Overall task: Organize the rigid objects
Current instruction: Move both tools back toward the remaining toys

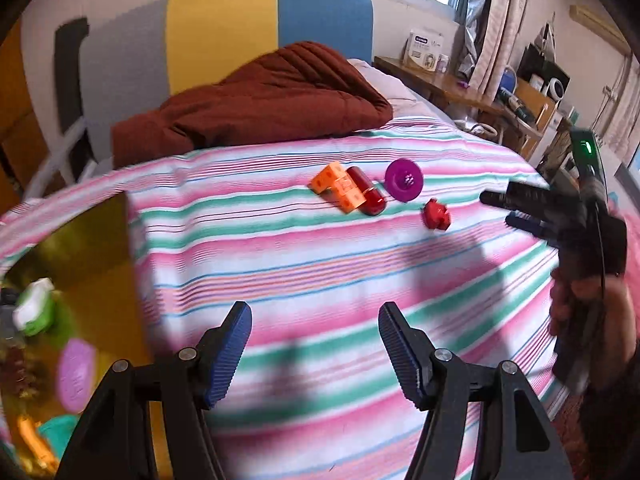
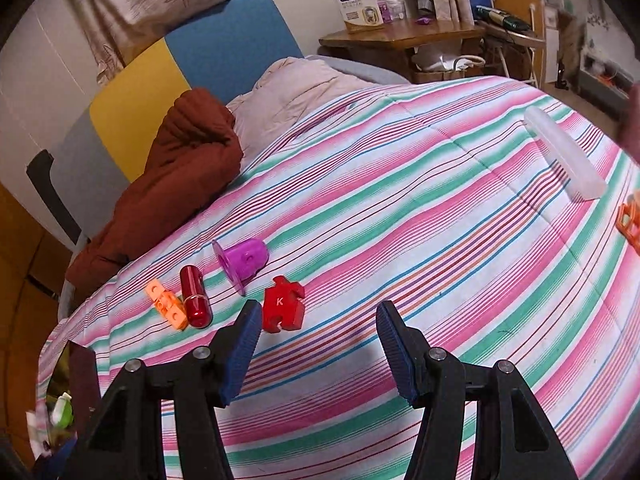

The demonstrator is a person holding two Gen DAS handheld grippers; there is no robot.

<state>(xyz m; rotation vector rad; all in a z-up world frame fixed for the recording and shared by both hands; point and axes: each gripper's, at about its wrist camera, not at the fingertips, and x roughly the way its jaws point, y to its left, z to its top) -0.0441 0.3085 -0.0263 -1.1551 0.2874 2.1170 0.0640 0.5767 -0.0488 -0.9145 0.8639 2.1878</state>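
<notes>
On the striped bedspread lie an orange block piece (image 1: 339,187) (image 2: 167,304), a dark red capsule (image 1: 367,196) (image 2: 195,297), a purple cup on its side (image 1: 404,180) (image 2: 241,262) and a red puzzle piece marked K (image 1: 437,214) (image 2: 283,303). My left gripper (image 1: 315,350) is open and empty, well short of them, beside an open yellow box (image 1: 92,240) holding several small toys. My right gripper (image 2: 316,350) is open and empty, its left finger just in front of the puzzle piece; it also shows in the left wrist view (image 1: 500,210).
A frosted clear case (image 2: 564,156) and an orange toy (image 2: 630,222) lie at the bed's right. A brown quilt (image 1: 256,96) and pink pillow (image 2: 300,88) sit at the headboard. A wooden desk (image 2: 404,36) with clutter stands beyond the bed.
</notes>
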